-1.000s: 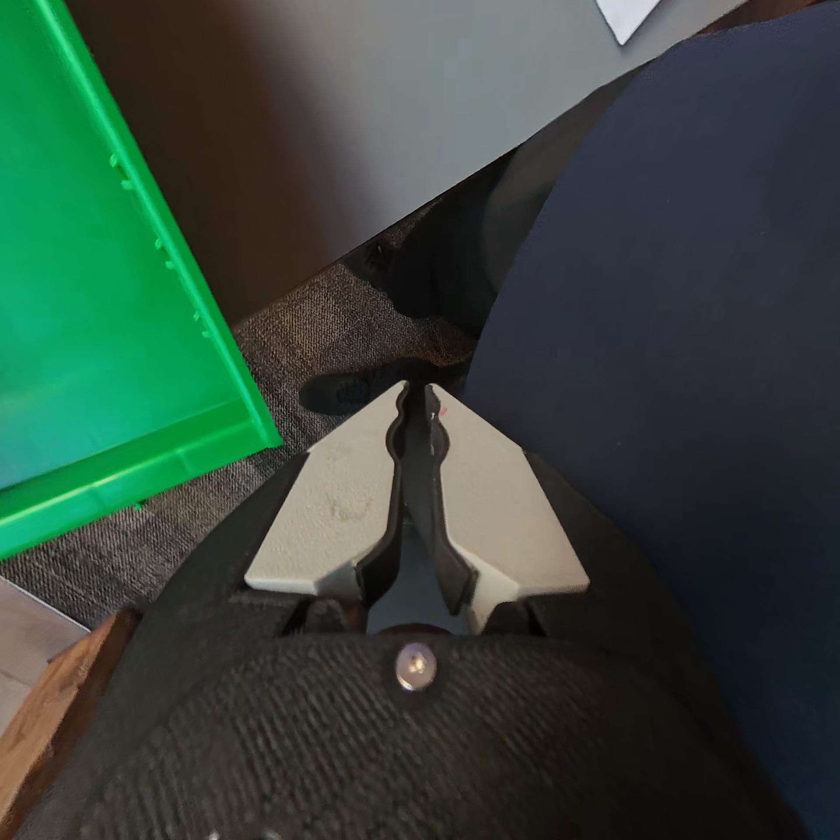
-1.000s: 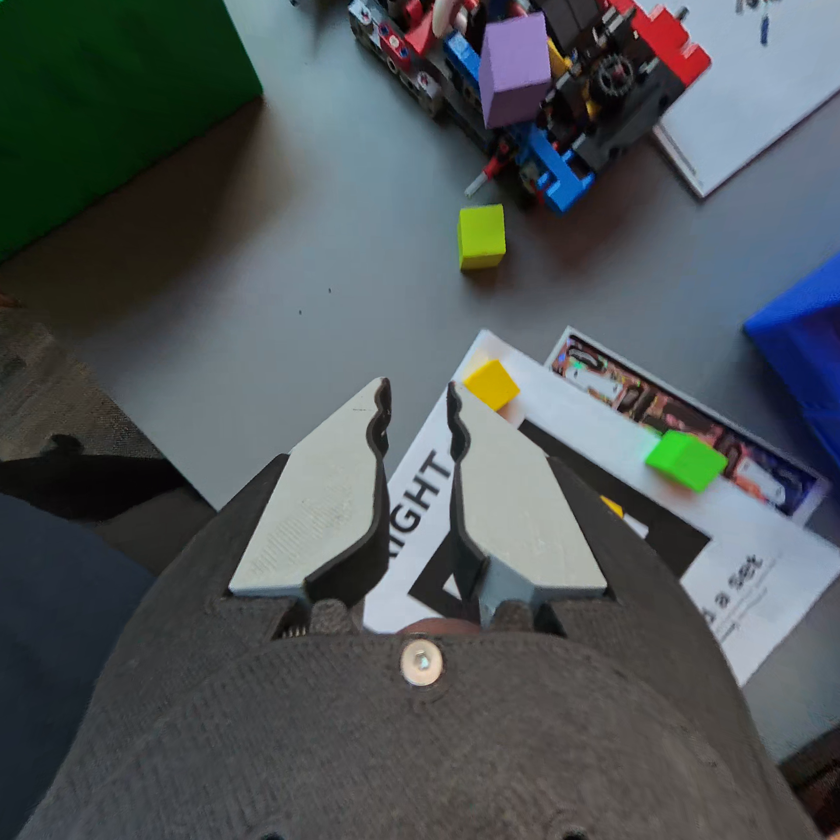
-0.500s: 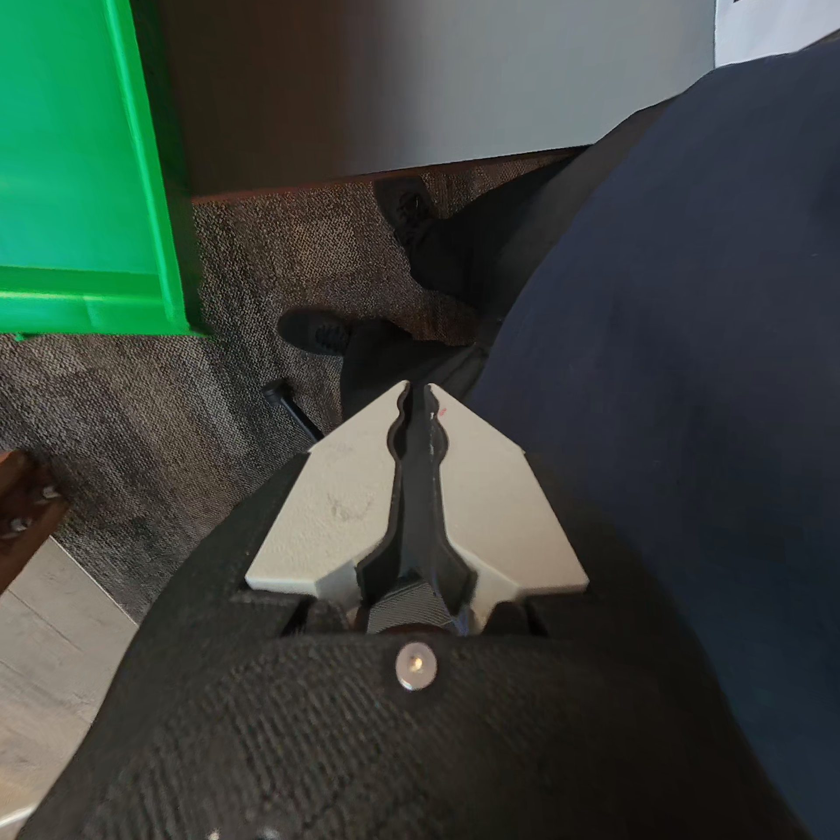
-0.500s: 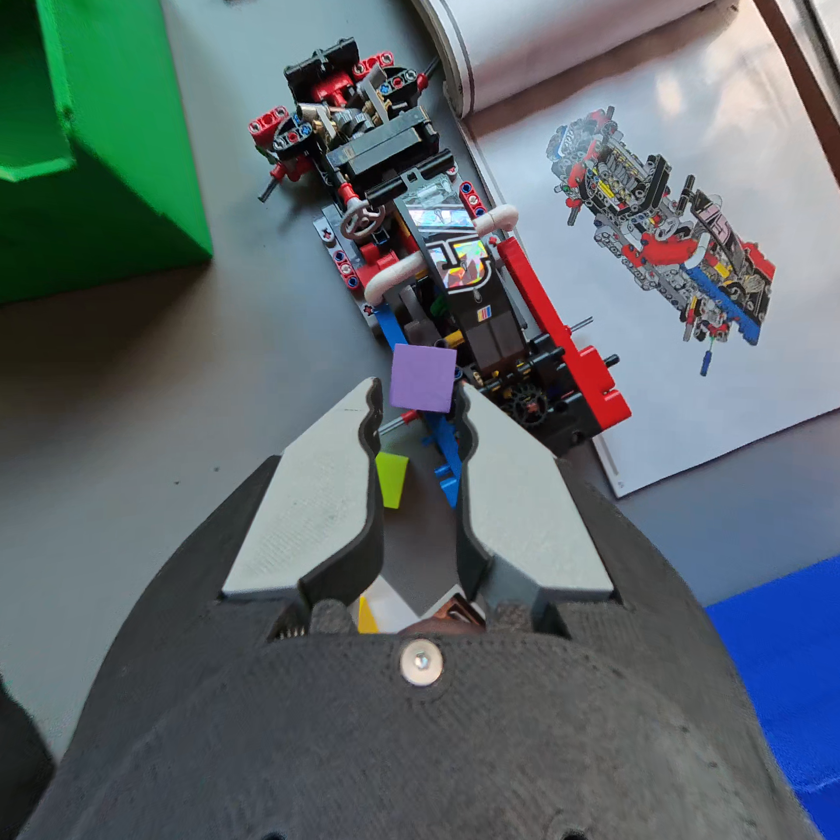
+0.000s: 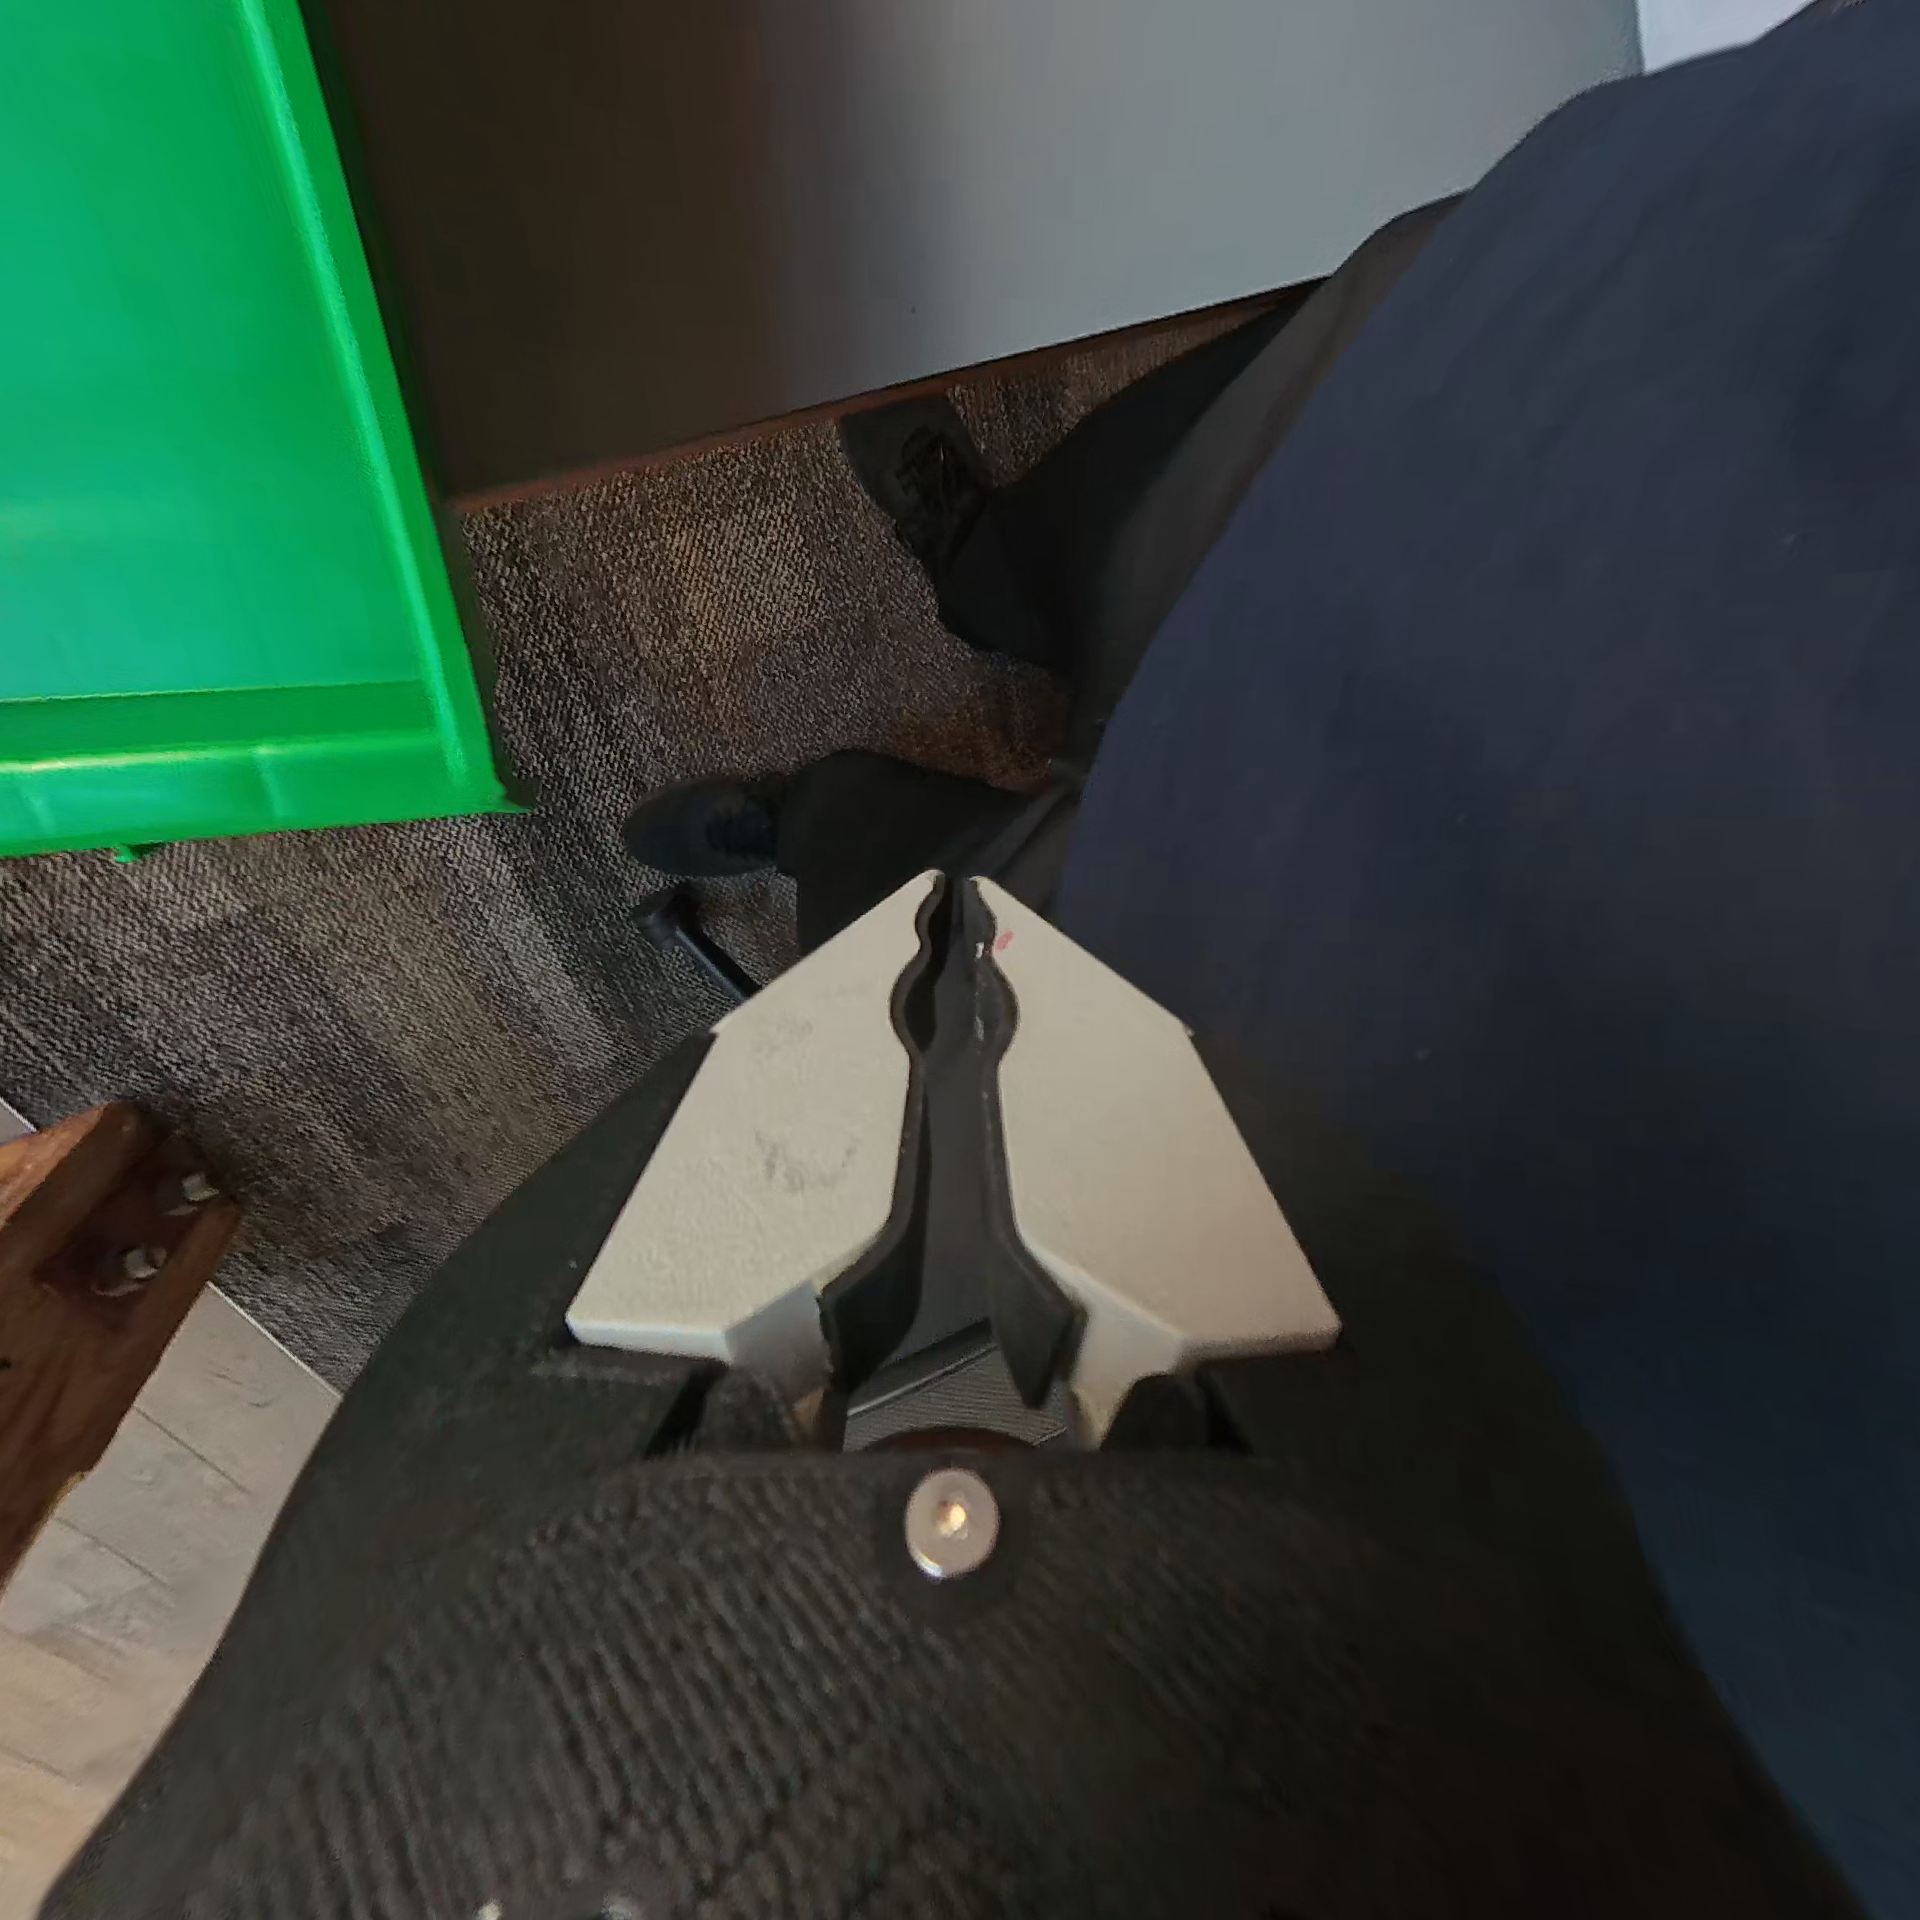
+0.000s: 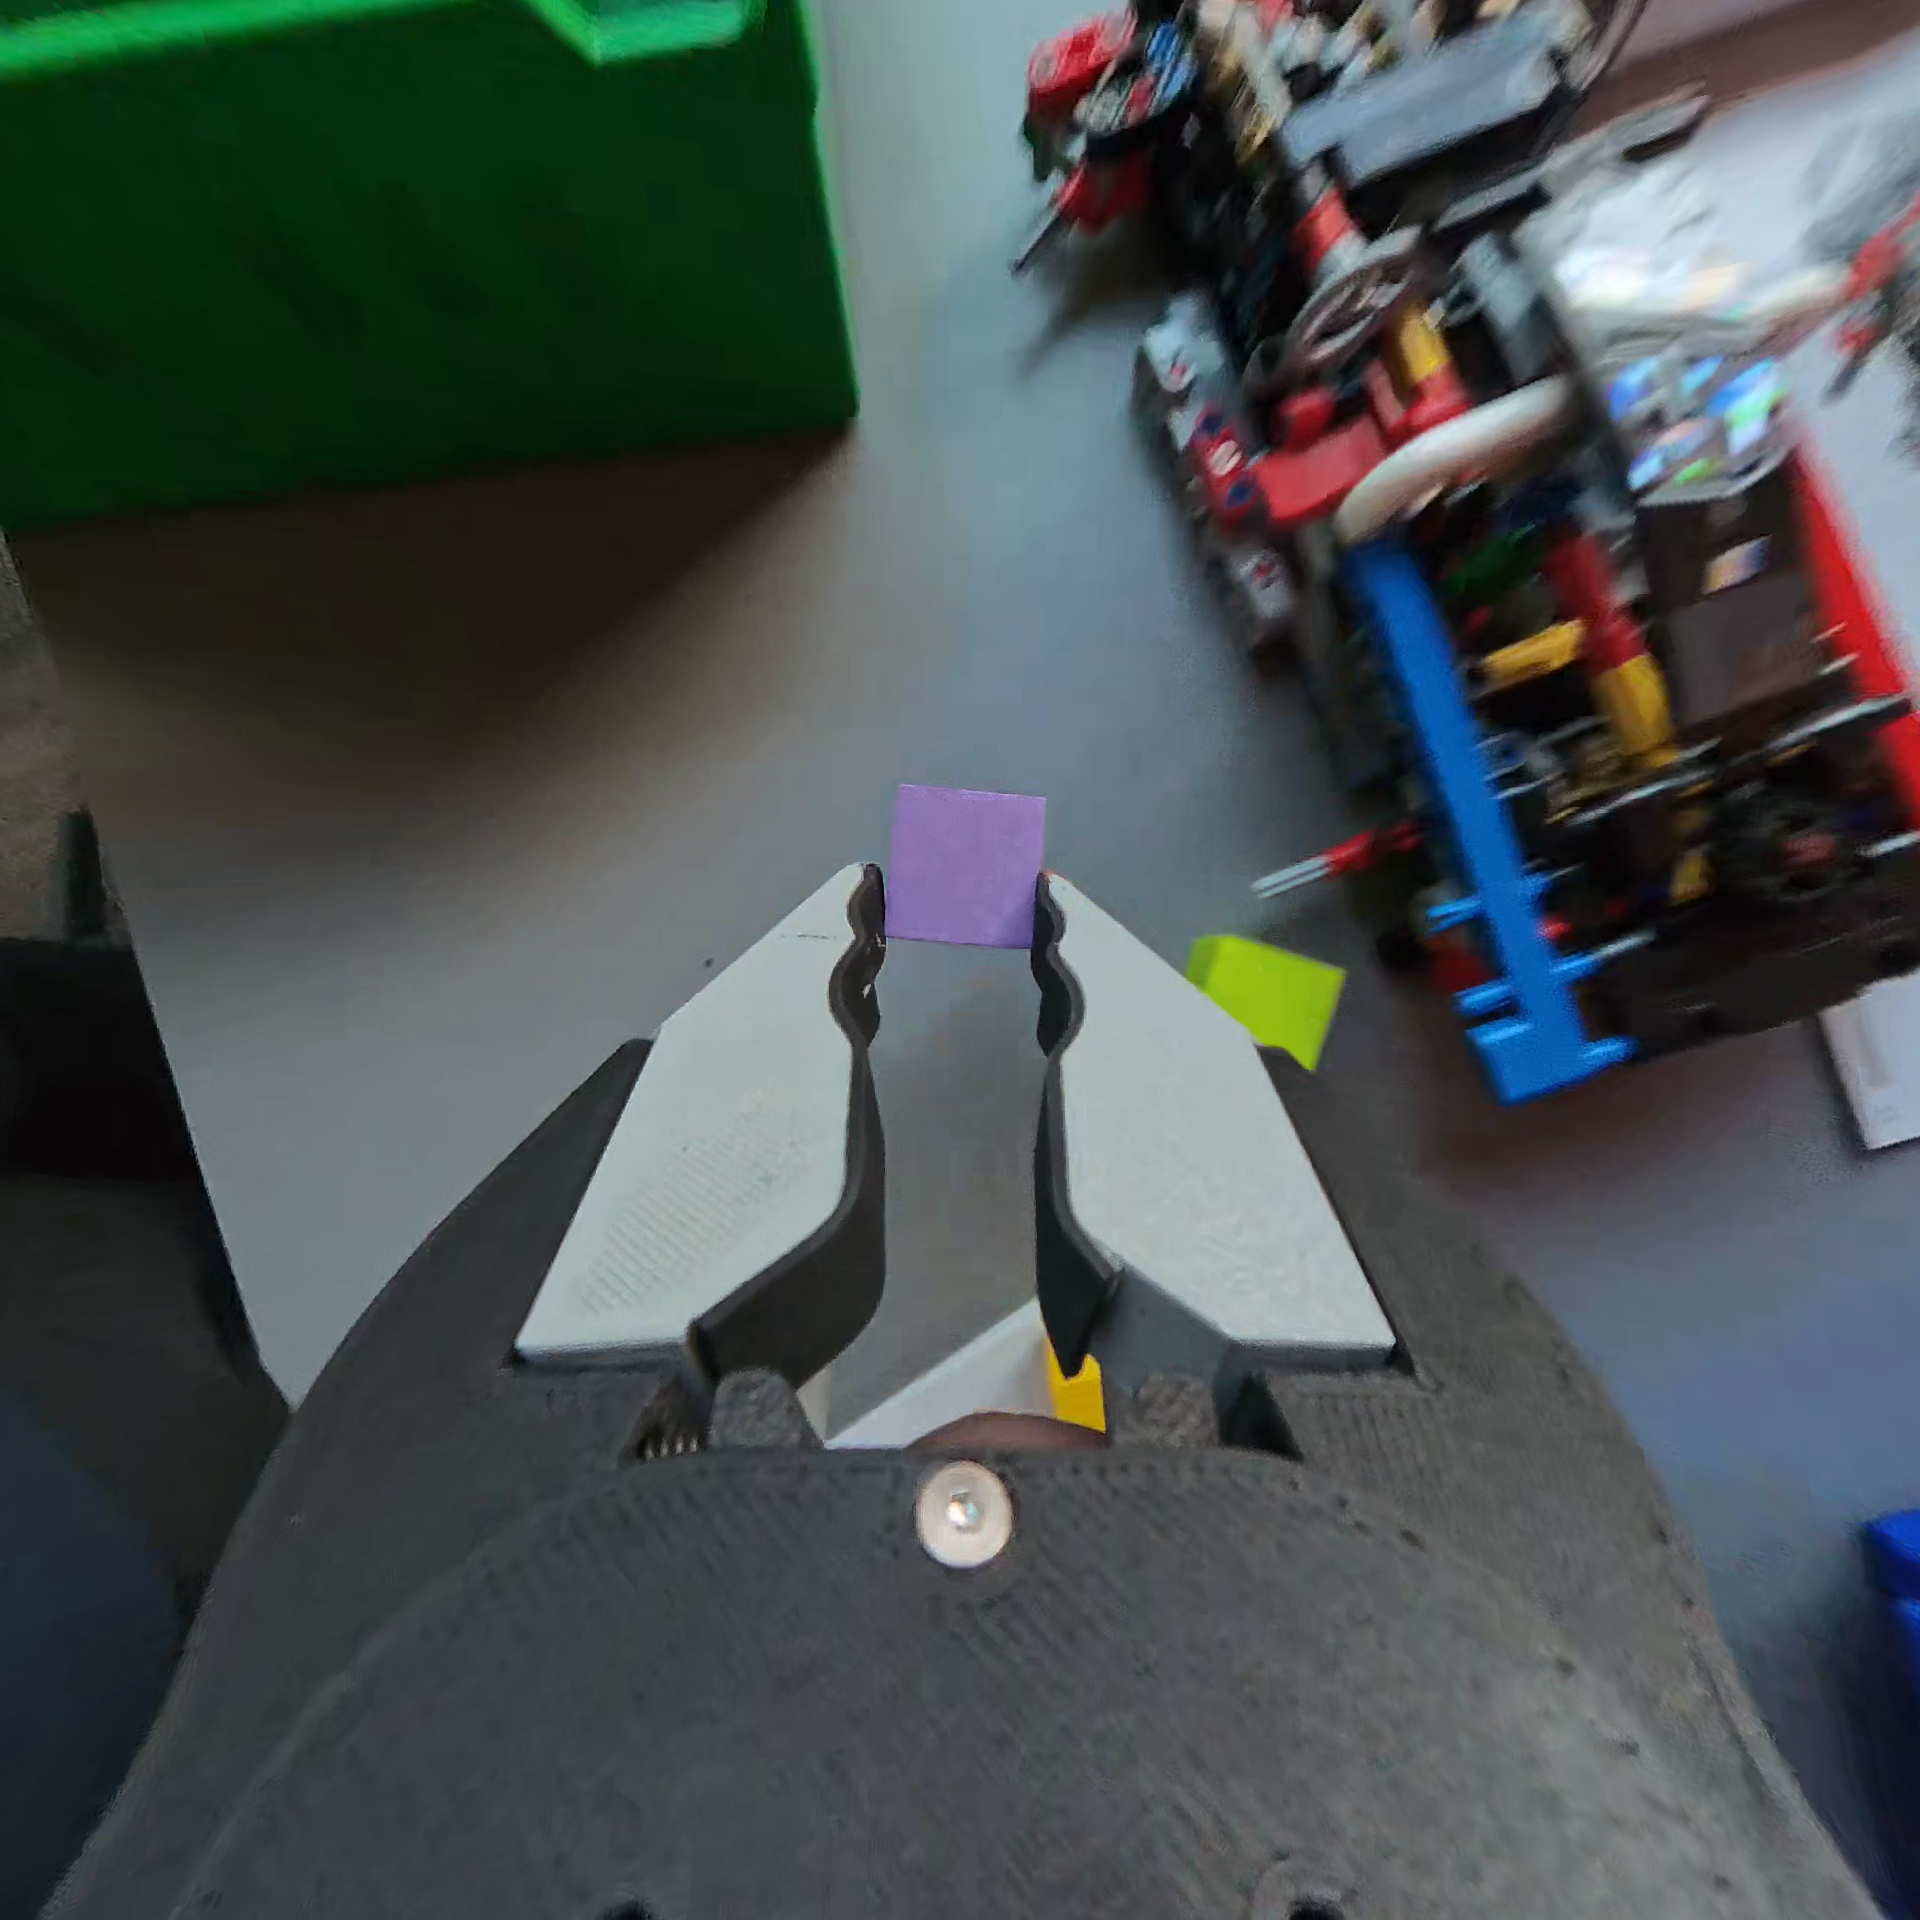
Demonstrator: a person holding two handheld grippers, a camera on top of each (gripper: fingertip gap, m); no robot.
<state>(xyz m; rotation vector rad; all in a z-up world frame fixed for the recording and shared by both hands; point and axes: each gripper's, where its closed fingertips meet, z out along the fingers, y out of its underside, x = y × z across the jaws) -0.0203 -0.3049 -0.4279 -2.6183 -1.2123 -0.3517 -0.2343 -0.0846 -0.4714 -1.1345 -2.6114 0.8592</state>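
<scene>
My right gripper [image 6: 961, 883] is shut on a purple cube [image 6: 966, 864]. Both pads press its sides and it hangs above the grey table [image 6: 520, 727]. A lime cube [image 6: 1270, 995] lies on the table just right of the right finger. A brick-built toy vehicle [image 6: 1538, 582] lies farther right. My left gripper [image 5: 951, 885] is shut with nothing between its tips. It hangs off the table over grey carpet [image 5: 416, 987], beside a person's dark blue clothing [image 5: 1558, 831].
A green bin [image 6: 395, 260] stands at the table's back left; it also shows in the left wrist view [image 5: 208, 416]. A yellow cube [image 6: 1077, 1392] and white paper [image 6: 956, 1382] lie under the right gripper. A blue bin corner [image 6: 1893, 1590] is lower right. Shoes [image 5: 717, 826] rest on the carpet.
My right gripper closed on the purple cube atop the toy vehicle and carried it left, off the vehicle. My left gripper's narrow gap closed fully and it shifted slightly.
</scene>
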